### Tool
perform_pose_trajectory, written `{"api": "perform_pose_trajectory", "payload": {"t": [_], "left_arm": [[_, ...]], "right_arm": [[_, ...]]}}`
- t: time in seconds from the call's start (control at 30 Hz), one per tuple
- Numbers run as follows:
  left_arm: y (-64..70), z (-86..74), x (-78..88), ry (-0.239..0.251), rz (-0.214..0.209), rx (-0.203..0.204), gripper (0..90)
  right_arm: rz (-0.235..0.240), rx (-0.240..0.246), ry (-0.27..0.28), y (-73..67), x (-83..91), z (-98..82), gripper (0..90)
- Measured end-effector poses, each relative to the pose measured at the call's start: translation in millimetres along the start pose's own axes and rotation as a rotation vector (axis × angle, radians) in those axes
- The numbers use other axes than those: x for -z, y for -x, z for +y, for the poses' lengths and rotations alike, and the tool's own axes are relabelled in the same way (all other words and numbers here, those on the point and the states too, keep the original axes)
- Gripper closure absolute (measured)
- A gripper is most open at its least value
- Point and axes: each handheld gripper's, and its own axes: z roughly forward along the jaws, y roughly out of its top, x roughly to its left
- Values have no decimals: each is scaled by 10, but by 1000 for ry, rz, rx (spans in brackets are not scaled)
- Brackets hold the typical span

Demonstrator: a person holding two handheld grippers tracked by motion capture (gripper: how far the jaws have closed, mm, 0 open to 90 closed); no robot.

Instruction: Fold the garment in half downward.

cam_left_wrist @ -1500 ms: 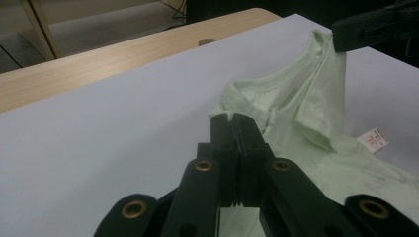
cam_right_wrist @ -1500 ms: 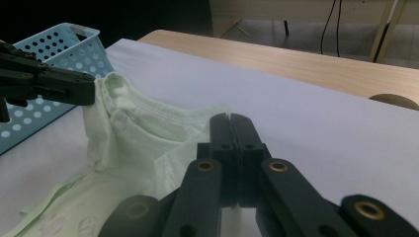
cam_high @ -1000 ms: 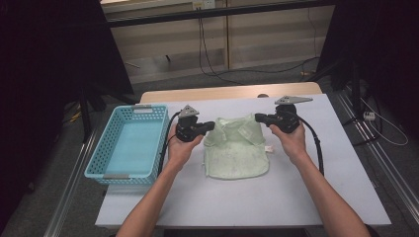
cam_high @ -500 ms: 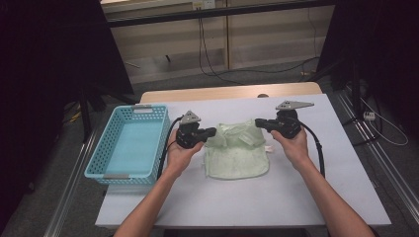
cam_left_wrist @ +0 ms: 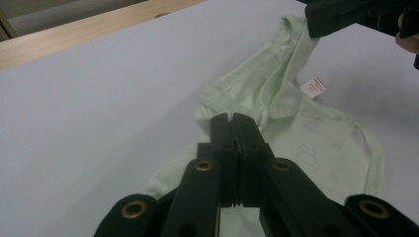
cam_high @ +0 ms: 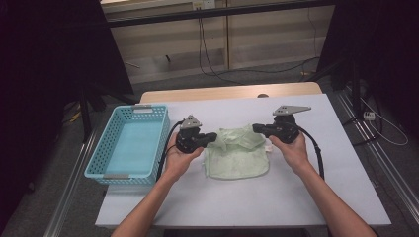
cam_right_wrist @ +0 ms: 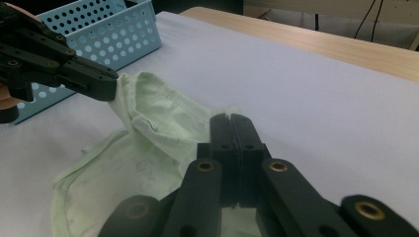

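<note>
The pale green garment [cam_high: 237, 152] is being held at its two upper corners over the white table [cam_high: 296, 197], one corner being clamped in the closed jaws of the left gripper [cam_high: 213, 137] and the other in those of the right gripper [cam_high: 257, 128]. The lower part is being left lying flat between the hands. The blue basket [cam_high: 129, 143] is being kept just left of the left hand, nothing being seen inside it.

Soft, even overhead light keeps the white tabletop [cam_high: 306, 197] bright with only faint shadows while its surroundings sink into darkness, and both close views look slightly soft.
</note>
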Motion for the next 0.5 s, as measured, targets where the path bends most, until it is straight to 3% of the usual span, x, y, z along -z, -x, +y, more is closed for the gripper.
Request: {"api": "perform_pose_trajectory", "payload": {"t": [0.13, 0.2, 0.5], "left_arm": [[20, -35, 0, -6, -7, 5, 885], [19, -69, -22, -7, -8, 27, 885], [86, -124, -51, -51, -14, 7, 884]], "right_arm": [[6, 8, -9, -19, 16, -32, 900], [11, 9, -11, -26, 18, -48, 900], [14, 34, -44, -79, 38, -110, 900]]}}
